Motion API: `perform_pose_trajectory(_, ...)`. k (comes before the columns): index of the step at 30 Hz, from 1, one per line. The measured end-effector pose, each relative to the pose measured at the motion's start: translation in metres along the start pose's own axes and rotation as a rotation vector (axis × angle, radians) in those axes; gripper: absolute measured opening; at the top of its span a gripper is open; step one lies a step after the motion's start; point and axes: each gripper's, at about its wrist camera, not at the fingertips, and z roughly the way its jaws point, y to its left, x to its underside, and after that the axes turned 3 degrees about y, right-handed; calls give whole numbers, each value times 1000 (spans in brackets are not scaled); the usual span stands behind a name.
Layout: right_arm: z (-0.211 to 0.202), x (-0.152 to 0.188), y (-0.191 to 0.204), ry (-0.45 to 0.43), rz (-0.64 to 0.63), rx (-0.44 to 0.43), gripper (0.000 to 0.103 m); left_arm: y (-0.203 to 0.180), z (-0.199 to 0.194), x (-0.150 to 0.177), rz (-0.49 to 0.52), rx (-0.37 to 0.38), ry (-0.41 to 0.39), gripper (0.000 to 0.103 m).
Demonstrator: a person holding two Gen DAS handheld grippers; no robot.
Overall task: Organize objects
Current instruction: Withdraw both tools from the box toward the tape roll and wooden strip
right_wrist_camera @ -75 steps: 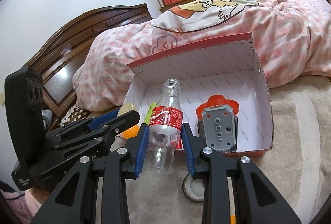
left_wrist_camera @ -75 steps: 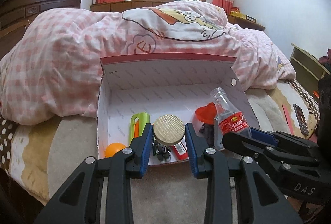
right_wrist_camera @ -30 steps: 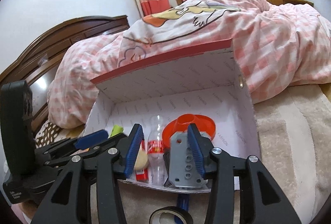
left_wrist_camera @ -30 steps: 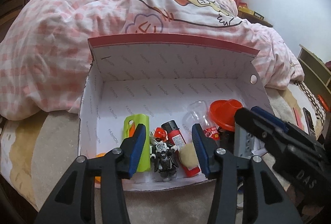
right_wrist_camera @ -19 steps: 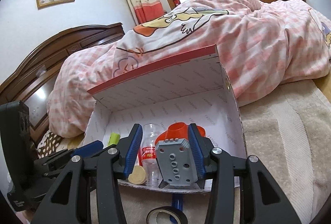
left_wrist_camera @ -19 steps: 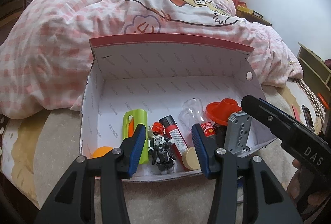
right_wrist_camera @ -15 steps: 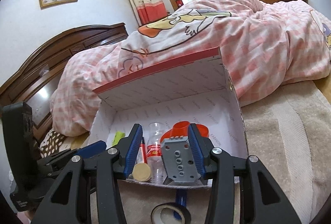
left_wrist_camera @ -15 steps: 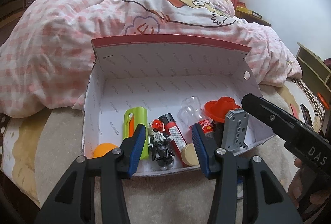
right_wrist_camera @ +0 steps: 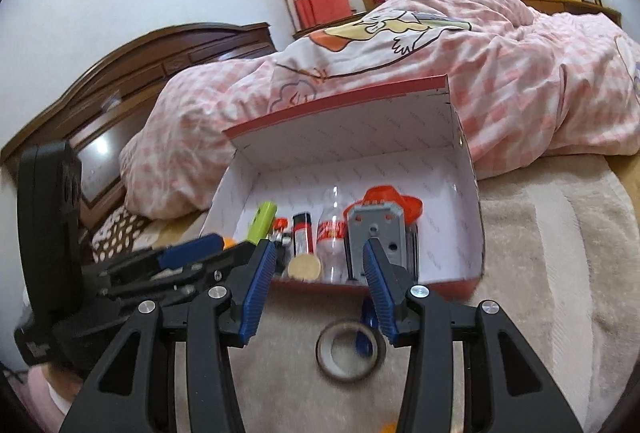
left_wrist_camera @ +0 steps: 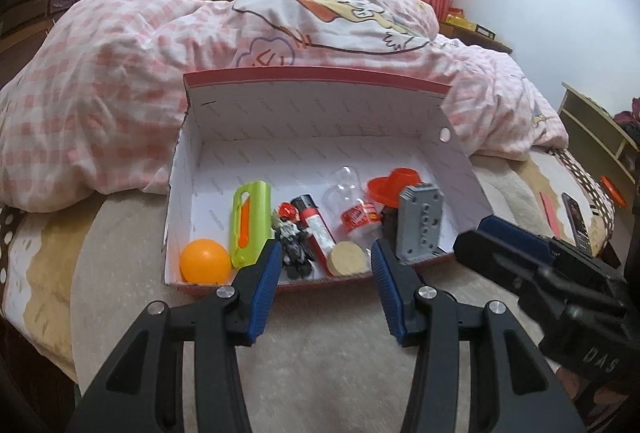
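Fingers on your left gripper (left_wrist_camera: 324, 265) stand apart with nothing between them, and so do those of your right gripper (right_wrist_camera: 320, 265); both hover just outside the near wall of the cardboard box (left_wrist_camera: 320, 101), which suggests each has let go of its item and is free for the next one. Inside the box, along that near wall, the things sit in a loose row: an orange ball (left_wrist_camera: 205, 260) in the left corner, a green utility knife (left_wrist_camera: 250, 223) beside it, a small toy figure (left_wrist_camera: 294, 239), a red-and-black lighter (left_wrist_camera: 316, 229), a round wooden lid (left_wrist_camera: 347, 258), a clear plastic bottle (left_wrist_camera: 354, 211) lying down, a grey block with holes (left_wrist_camera: 420, 221) standing upright, and an orange funnel (left_wrist_camera: 394, 187) behind it. They crowd the front edge, probably because that is the easiest reach, leaving the back of the box bare. Still out on the beige blanket (right_wrist_camera: 540, 253) is a roll of tape (right_wrist_camera: 350, 351), lying flat just below your right fingers, with something blue partly under it; that looks like your nearest remaining pick. The pink checked duvet (left_wrist_camera: 120, 81) props the box from behind.
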Motion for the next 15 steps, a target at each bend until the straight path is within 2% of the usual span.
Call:
perform_pose_trajectory(11, -30, 39, 6, 28, -84, 2, 47, -19, -13, 26, 32, 21, 21, 46)
perform_pose_trajectory(15, -35, 54, 3, 53, -105, 19, 47, -23, -12, 33, 28, 57, 49, 46)
